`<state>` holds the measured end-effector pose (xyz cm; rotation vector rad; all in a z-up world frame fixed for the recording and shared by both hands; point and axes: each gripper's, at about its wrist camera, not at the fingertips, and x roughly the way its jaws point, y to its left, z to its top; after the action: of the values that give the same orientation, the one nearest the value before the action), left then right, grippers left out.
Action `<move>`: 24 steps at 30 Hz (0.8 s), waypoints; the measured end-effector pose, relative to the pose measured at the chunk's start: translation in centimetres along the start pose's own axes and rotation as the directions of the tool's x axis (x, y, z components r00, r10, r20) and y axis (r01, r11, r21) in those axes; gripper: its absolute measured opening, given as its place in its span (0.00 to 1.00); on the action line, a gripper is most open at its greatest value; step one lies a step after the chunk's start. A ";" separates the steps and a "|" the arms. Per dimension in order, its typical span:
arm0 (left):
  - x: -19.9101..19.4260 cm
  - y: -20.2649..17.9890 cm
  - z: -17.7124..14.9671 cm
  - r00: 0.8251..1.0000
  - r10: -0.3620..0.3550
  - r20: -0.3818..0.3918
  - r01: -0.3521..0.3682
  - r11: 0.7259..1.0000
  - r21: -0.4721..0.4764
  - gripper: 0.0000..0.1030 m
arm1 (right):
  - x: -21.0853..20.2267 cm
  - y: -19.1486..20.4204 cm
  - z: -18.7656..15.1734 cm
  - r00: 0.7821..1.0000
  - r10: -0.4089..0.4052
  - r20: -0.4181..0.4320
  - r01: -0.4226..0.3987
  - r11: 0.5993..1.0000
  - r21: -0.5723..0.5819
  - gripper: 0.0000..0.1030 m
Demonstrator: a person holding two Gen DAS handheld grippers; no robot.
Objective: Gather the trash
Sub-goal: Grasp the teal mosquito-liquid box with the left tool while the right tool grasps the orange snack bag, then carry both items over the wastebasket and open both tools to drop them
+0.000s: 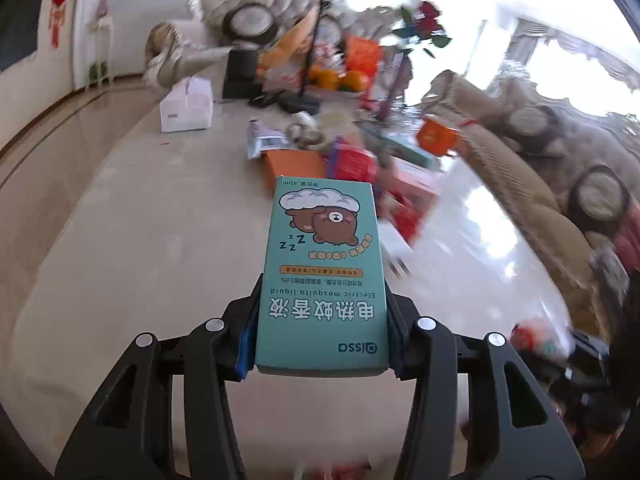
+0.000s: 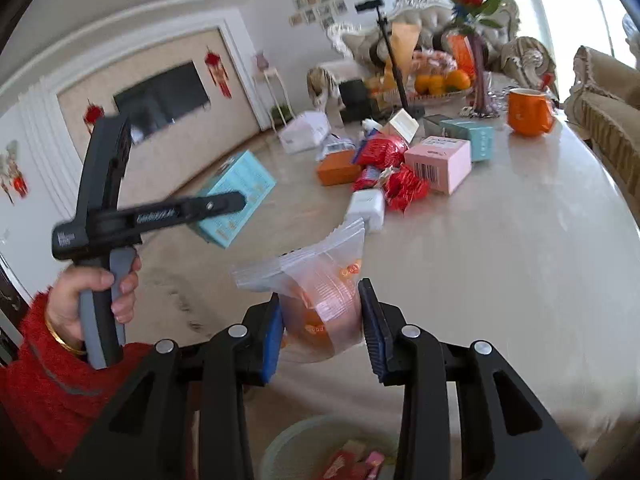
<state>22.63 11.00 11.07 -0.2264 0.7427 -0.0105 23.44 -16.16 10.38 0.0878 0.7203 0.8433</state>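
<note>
My left gripper (image 1: 320, 320) is shut on a teal mosquito-liquid box (image 1: 324, 272) with a bear print and holds it above the pale table (image 1: 140, 220). The same box (image 2: 234, 196) and the left gripper (image 2: 236, 202) show at the left of the right wrist view. My right gripper (image 2: 322, 312) is shut on a clear plastic wrapper (image 2: 320, 292) with orange print, above the table's near edge. A round bin (image 2: 288, 448) with red and pink trash sits below it. More trash lies mid-table: red wrappers (image 2: 404, 188), a pink box (image 2: 440, 162), an orange box (image 2: 338, 168).
A white small box (image 2: 366, 208) lies by the red wrappers. An orange mug (image 2: 528, 112), a teal box (image 2: 472, 136), a fruit bowl (image 2: 440, 80), a vase with roses (image 2: 480, 60), a phone stand (image 2: 396, 64) and a tissue pack (image 1: 186, 106) stand farther back. Sofas surround the table.
</note>
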 end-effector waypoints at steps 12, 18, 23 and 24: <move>-2.7 -5.0 -19.9 0.982 -0.059 -0.182 0.081 0.990 0.114 0.47 | -0.2 -0.1 -15.3 0.981 -0.034 -0.193 0.082 0.965 0.249 0.33; 3.6 -6.5 -26.4 0.938 -0.002 -0.345 0.068 0.981 0.181 0.48 | 4.8 -1.1 -20.1 0.924 -0.051 -0.379 0.165 0.948 0.274 0.33; 6.4 -5.8 -27.5 0.913 0.005 -0.407 0.060 0.987 0.148 0.50 | 5.6 -1.0 -19.9 0.922 -0.102 -0.372 0.200 0.952 0.233 0.34; 6.8 -5.7 -27.6 0.907 0.009 -0.420 0.057 0.988 0.142 0.60 | 5.7 -1.1 -20.1 0.921 -0.109 -0.375 0.209 0.949 0.236 0.35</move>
<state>9.48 -0.69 -11.99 -0.0862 1.1656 -0.1433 14.40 -16.98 -8.44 0.1210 1.1719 0.6021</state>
